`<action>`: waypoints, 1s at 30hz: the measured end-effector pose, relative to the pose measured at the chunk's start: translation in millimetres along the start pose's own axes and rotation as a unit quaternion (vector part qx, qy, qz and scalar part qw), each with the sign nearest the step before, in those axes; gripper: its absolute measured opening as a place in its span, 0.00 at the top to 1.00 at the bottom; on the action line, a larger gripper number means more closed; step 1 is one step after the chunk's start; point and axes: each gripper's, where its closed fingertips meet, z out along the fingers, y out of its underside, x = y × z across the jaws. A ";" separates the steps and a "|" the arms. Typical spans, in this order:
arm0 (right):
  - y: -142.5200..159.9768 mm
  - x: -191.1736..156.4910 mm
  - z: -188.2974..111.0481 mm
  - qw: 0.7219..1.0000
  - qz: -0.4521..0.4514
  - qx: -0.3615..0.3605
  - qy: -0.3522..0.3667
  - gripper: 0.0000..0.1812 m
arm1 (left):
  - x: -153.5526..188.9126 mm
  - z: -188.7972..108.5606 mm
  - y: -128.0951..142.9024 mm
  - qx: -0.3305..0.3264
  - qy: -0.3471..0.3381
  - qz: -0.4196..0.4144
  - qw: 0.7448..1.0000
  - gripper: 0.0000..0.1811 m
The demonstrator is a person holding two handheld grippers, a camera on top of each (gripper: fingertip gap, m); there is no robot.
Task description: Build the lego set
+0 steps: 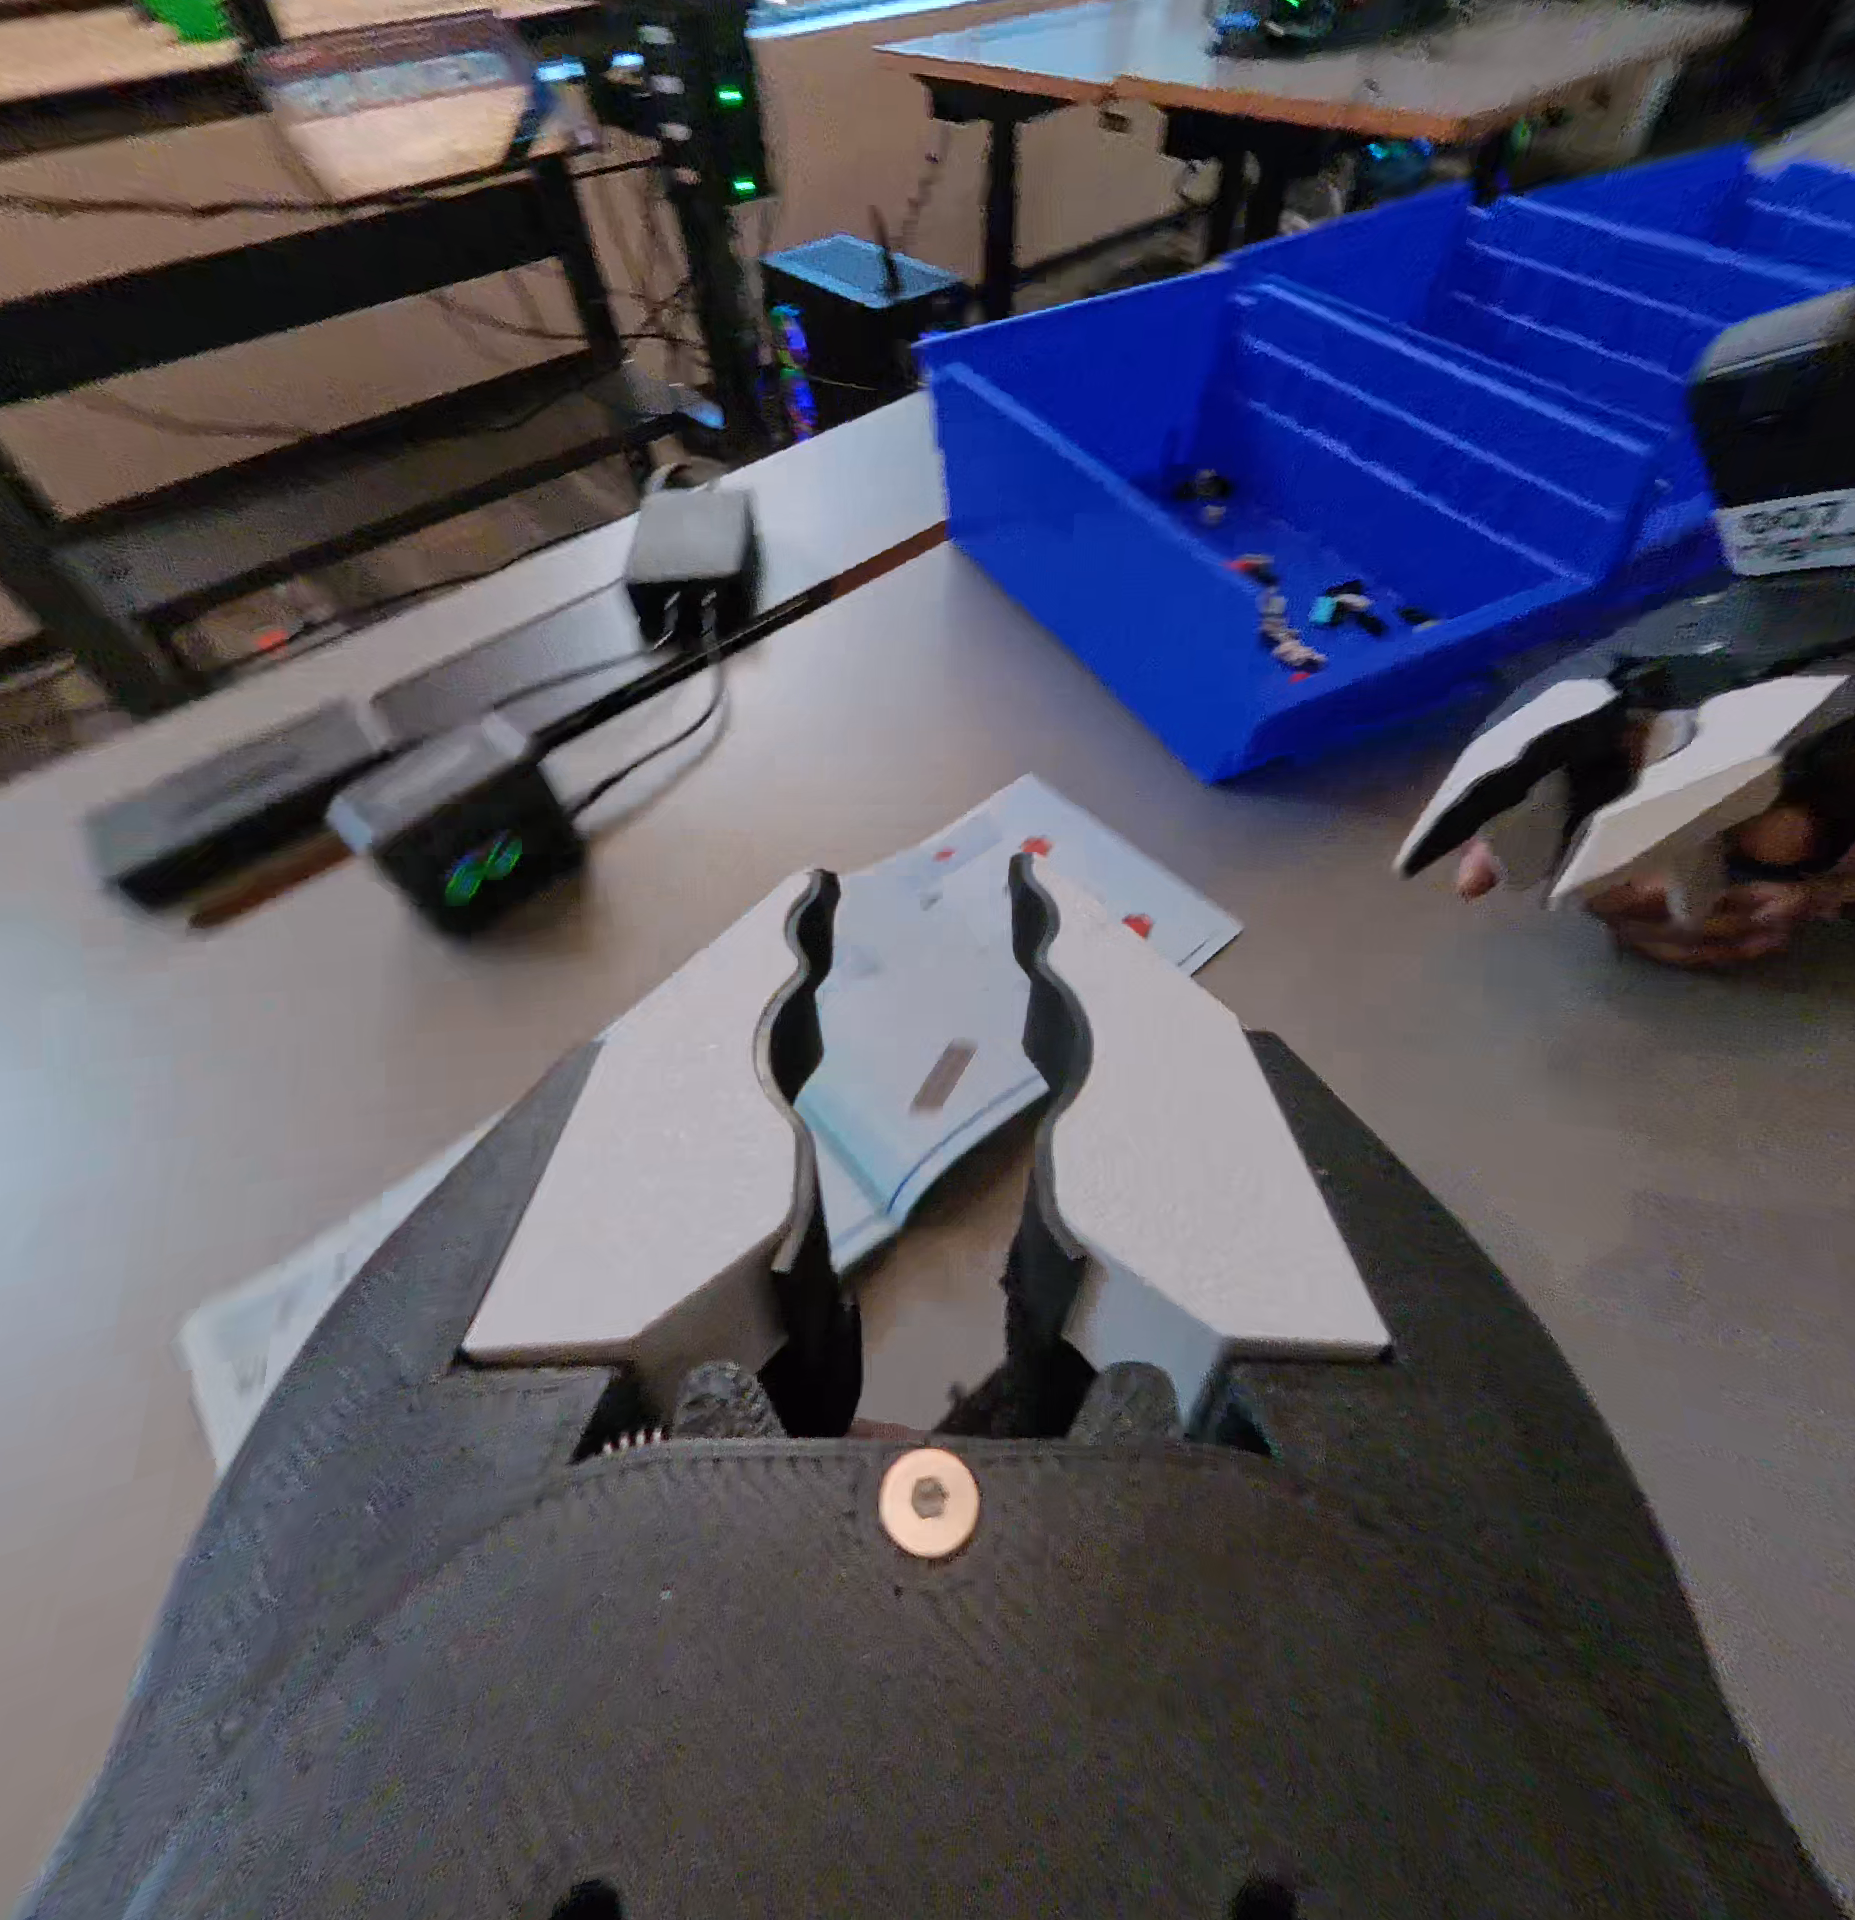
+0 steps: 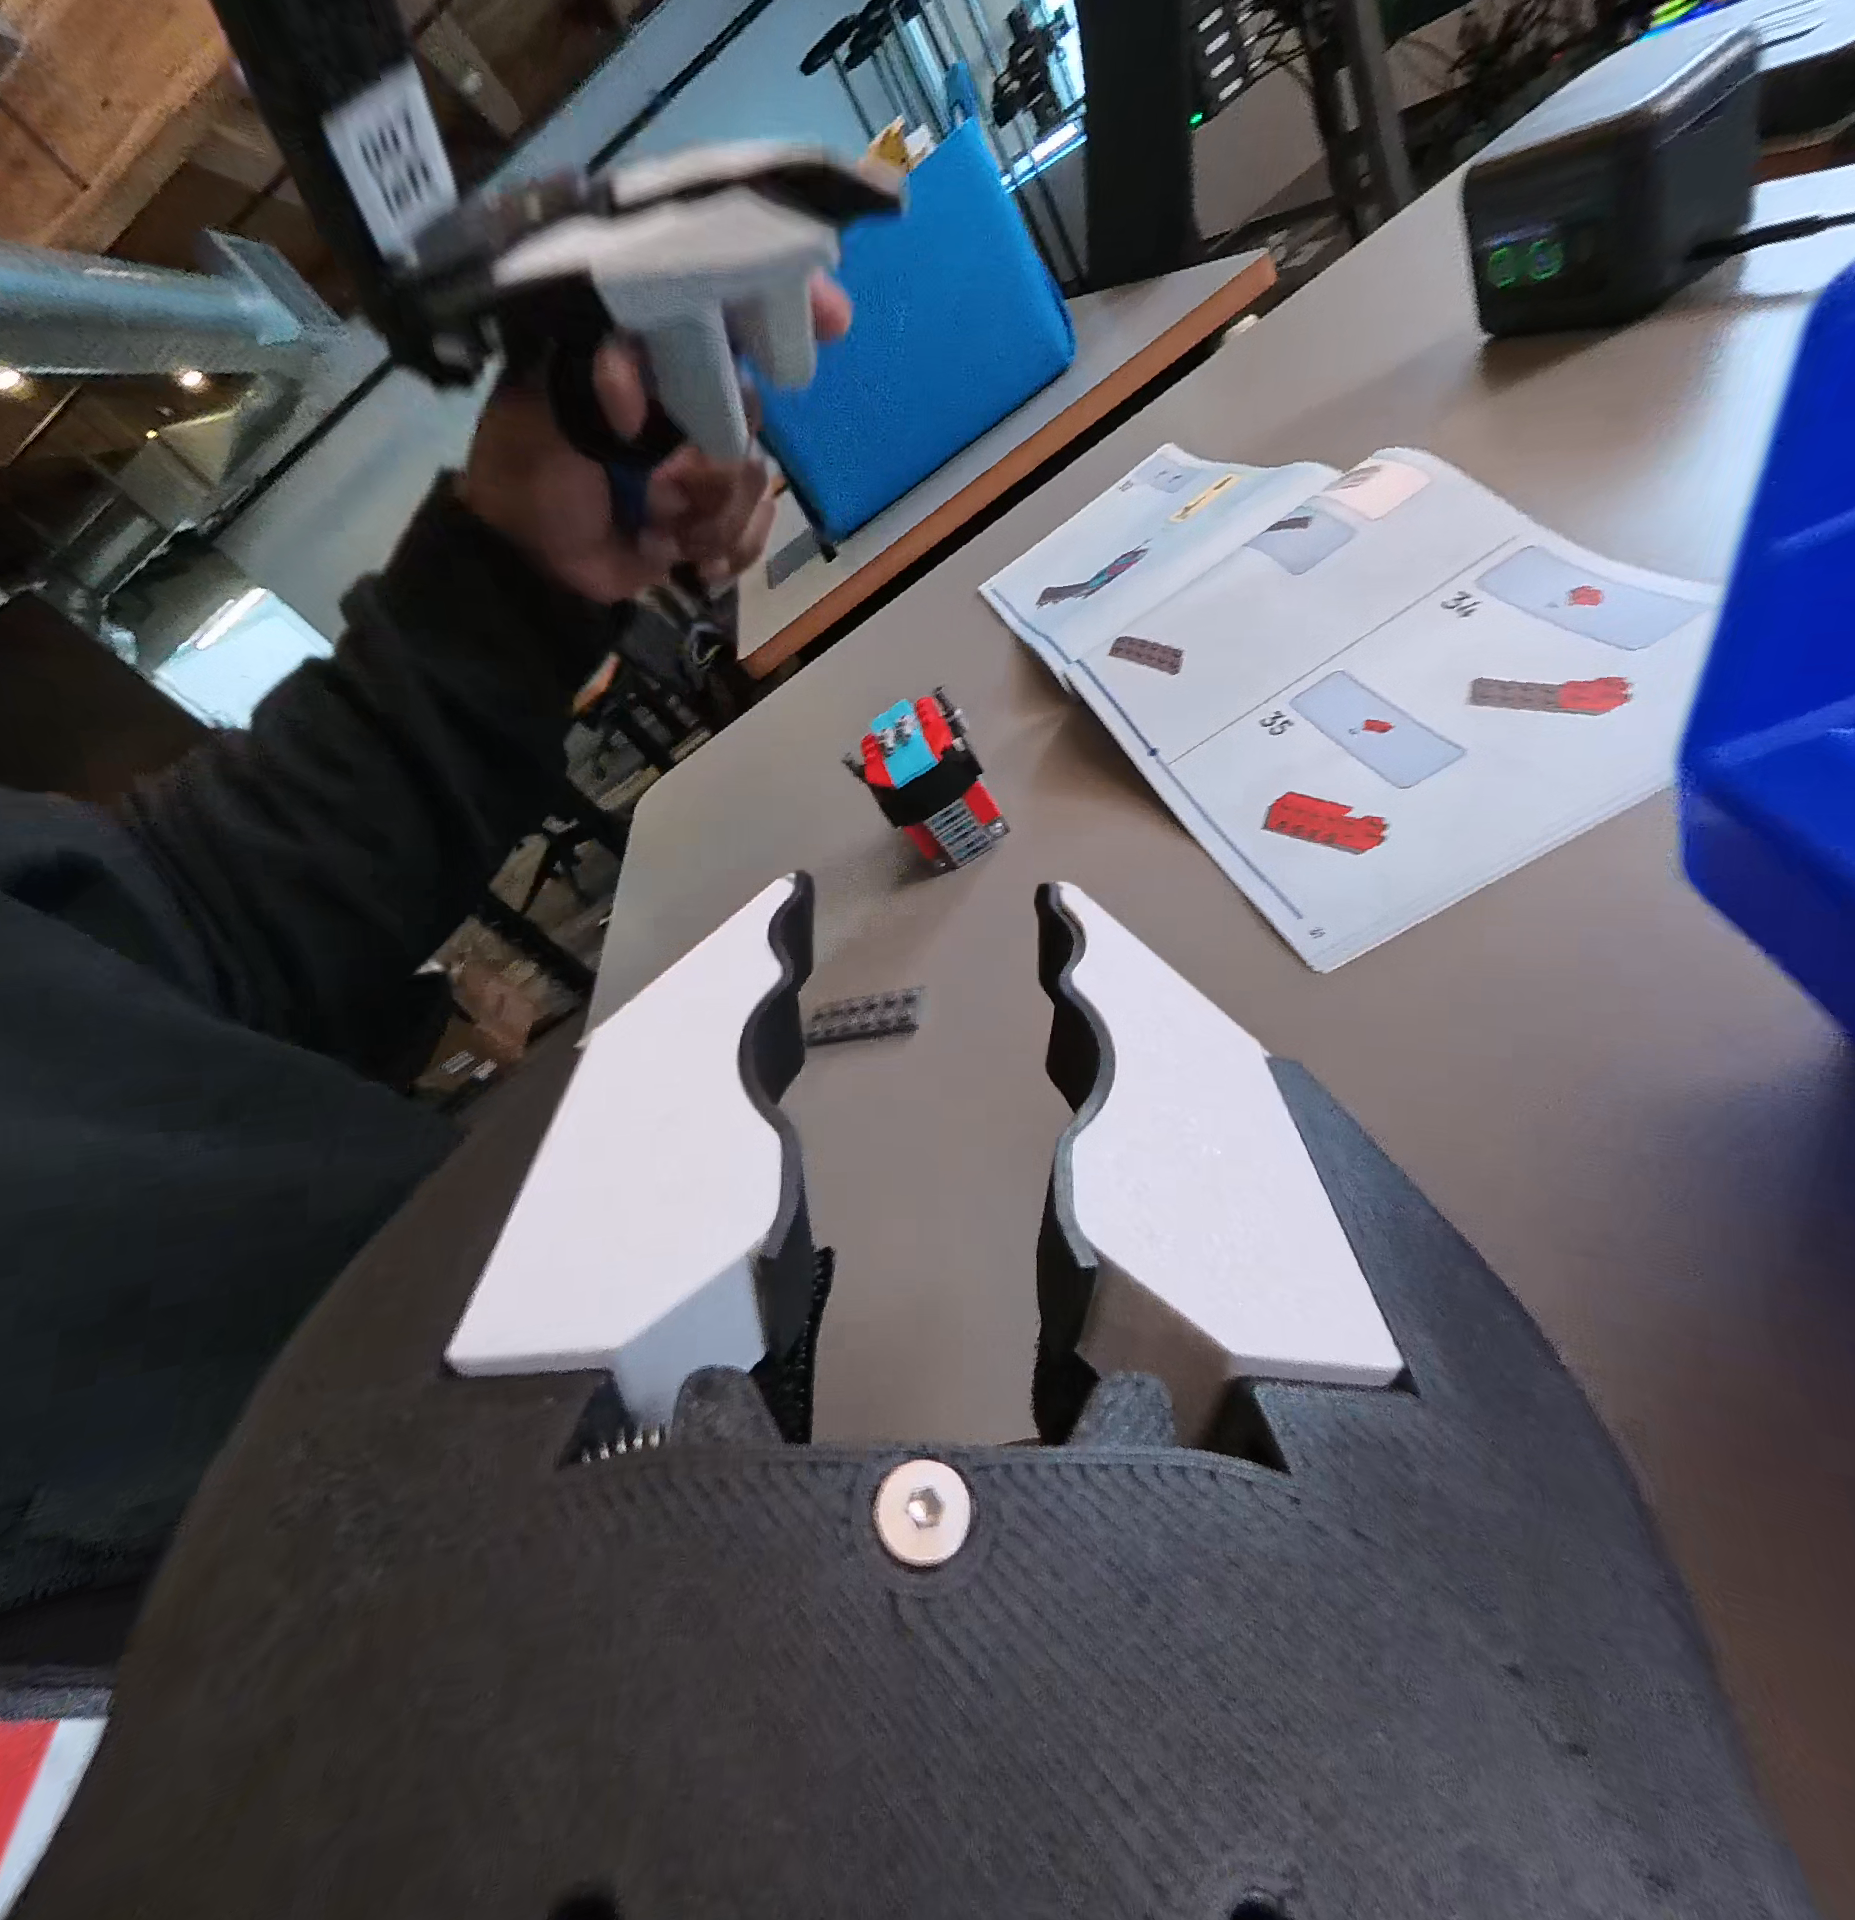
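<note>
One small lego build [image 2: 928,779] on the table [image 2: 1318,1143], red, black and light blue, tipped over a bit, grey end down and nearer the right claw [image 2: 923,894]. Just ahead of that claw, not touching it. One flat dark plate [image 2: 866,1016] lying near the left finger, long side going left to right across the view. One open booklet [image 2: 1359,686] to the right of the build, pages up. One blue bin [image 1: 1318,499] at the far side, with a little heap of loose bricks [image 1: 1292,613] inside, too blurry to count. Two black boxes [image 1: 455,821] with cords farther left.

Right claw open with a middling gap, holding nothing. Left claw [image 1: 923,883] also open with a middling gap, empty, up in the air over the booklet.
</note>
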 end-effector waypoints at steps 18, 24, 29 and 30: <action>37.4 -43.2 -64.2 0.995 -0.008 -0.054 -0.089 0.76 | 242.8 231.5 -142.0 -0.100 0.237 0.200 0.945 0.78; 38.8 -40.5 -65.7 0.996 -0.008 -0.053 -0.072 0.76 | 288.0 271.5 -151.3 -0.111 0.272 0.202 0.934 0.78; 36.1 -40.6 -67.6 0.996 -0.008 -0.043 -0.072 0.76 | 325.9 295.3 -174.4 -0.108 0.289 0.212 0.927 0.79; 36.8 -41.2 -67.5 0.996 -0.008 -0.045 -0.073 0.76 | 335.0 299.6 -179.2 -0.110 0.292 0.214 0.926 0.79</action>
